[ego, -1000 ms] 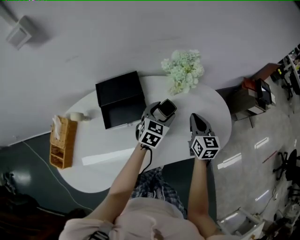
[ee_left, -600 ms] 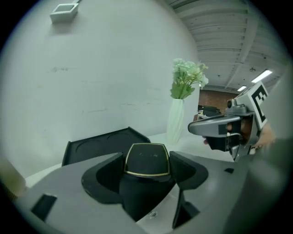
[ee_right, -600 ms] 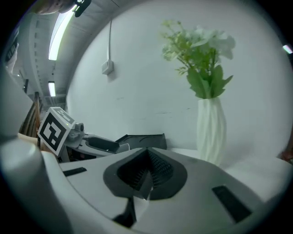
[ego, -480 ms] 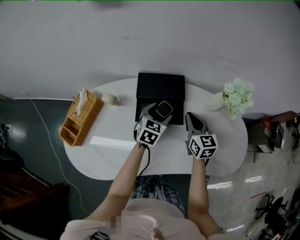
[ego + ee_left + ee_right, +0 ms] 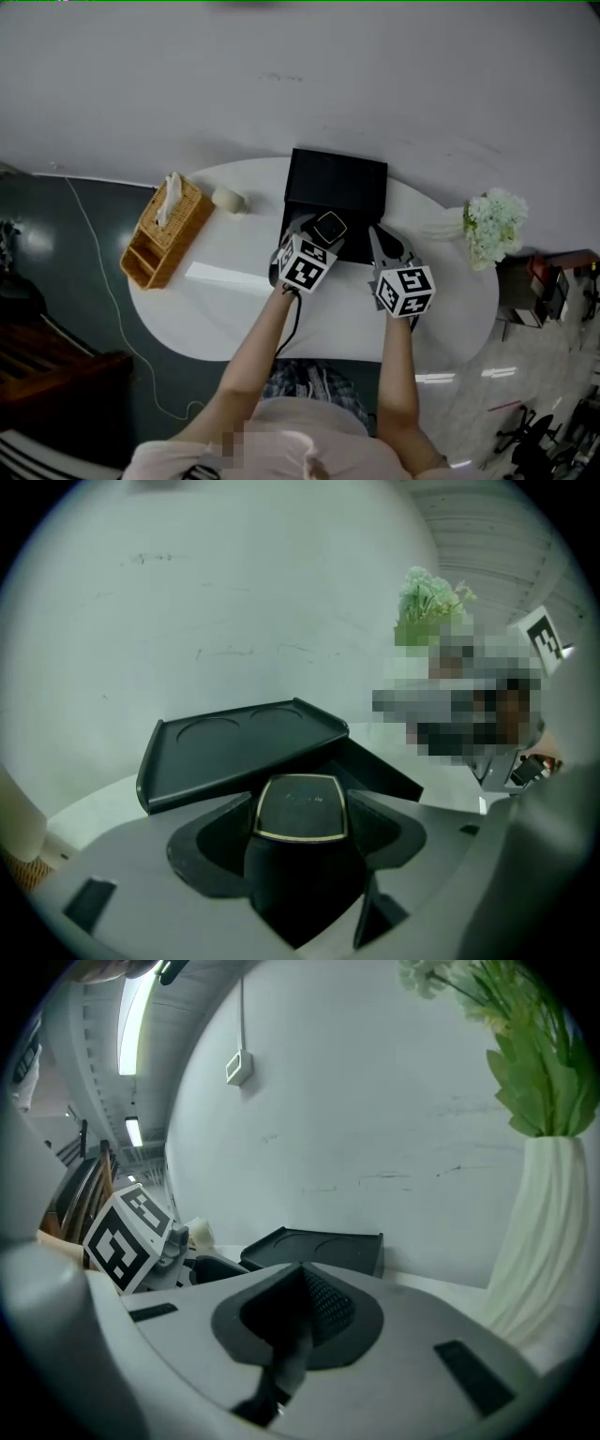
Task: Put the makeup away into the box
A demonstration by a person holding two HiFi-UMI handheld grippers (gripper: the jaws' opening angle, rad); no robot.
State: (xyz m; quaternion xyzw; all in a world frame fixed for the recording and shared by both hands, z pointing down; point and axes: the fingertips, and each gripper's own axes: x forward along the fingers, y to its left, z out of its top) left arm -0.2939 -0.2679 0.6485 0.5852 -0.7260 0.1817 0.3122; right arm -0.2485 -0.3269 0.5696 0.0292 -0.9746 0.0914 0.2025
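Nearest me, low in the head view, my left gripper (image 5: 300, 834) has its jaws spread wide and clamped on the sides of a compact (image 5: 302, 808), whose gold-rimmed face is turned up toward the camera. It is roughly square, so I see no long axis to line up. The right gripper (image 5: 302, 1309), just right of it in the frame, has its jaws together with nothing in them. Directly beyond the left tips, up the frame, the black box (image 5: 337, 180) sits open at the middle of the table's (image 5: 234, 309) far edge. Its lid is raised behind the tray. I judge the left is the one to go forward and down.
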